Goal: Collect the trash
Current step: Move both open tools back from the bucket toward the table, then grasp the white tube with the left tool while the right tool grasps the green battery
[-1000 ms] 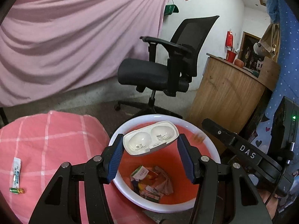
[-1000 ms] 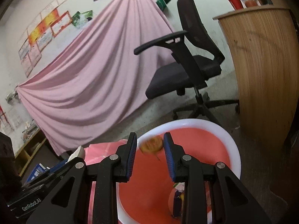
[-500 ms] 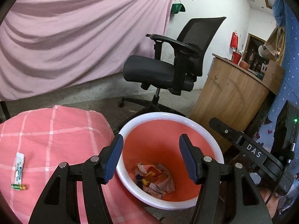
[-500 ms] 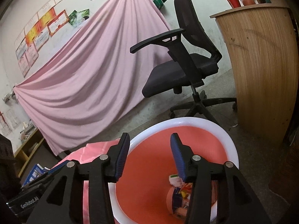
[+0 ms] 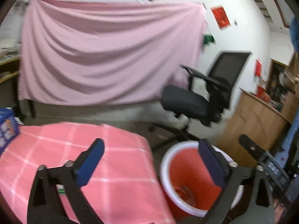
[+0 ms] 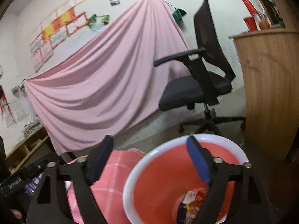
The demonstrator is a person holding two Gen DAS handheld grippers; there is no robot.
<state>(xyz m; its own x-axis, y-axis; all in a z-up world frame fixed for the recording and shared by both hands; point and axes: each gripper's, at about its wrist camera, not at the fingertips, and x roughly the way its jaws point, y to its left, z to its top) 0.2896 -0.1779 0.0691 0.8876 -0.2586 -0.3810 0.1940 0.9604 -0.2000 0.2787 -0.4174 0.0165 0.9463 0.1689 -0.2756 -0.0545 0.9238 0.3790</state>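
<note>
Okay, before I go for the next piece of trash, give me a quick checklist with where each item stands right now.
1. Left gripper empty: ok, jaws opening, nothing between them.
2. Right gripper empty: ok, jaws opening, nothing between them.
3. Bin upright beside the pink cloth: ok.
4. Earlier trash inside the bin: ok.
5. Next piece located: cannot tell; something shows behind the left finger, blurred.
6. Chair clear of the bin: ok.
</note>
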